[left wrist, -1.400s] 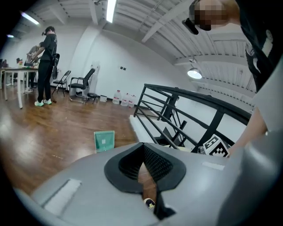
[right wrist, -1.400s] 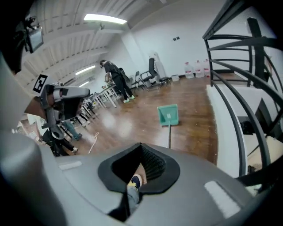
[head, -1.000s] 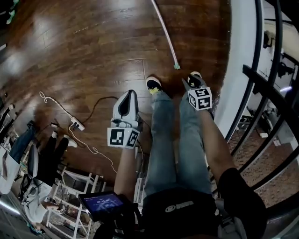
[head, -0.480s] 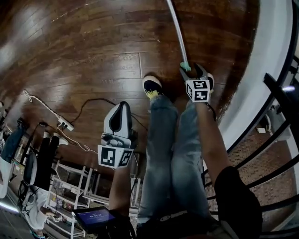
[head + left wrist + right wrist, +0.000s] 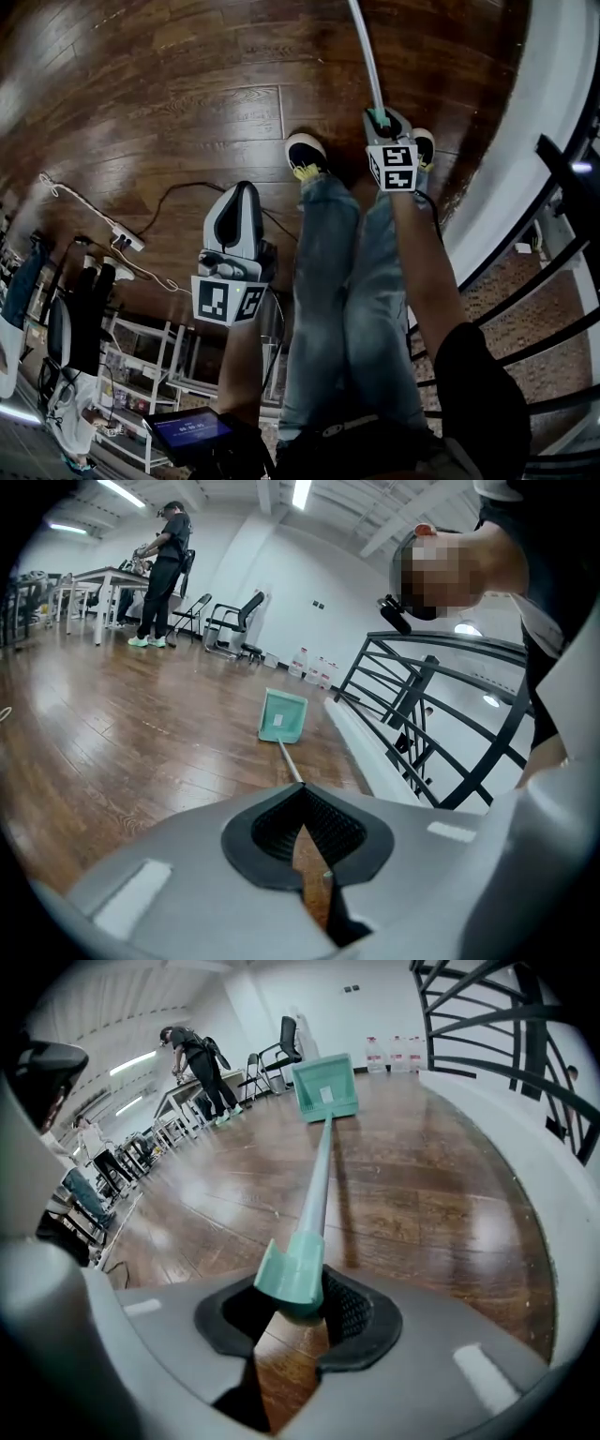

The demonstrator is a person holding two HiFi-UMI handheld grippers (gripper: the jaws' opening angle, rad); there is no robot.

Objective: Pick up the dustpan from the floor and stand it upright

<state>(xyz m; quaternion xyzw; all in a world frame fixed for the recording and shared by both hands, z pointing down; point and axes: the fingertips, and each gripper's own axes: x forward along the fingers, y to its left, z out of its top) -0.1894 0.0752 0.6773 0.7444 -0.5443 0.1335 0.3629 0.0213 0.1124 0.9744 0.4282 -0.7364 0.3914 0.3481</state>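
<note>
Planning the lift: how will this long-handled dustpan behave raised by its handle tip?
The dustpan looks light: thin pole, small pan. Lifted there, the pan end likely droops and swings. It may slide on the glossy floor.

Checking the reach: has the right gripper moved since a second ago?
Yes: the right gripper reached forward to the dustpan handle's green end, jaws just closing on it.

The dustpan (image 5: 323, 1087) lies on the floor (image 5: 187, 84), beside the railing (image 5: 412, 724) at the floor's right edge. A plug strip (image 5: 128, 243) lies left of the person's shoes (image 5: 305, 155).
</note>
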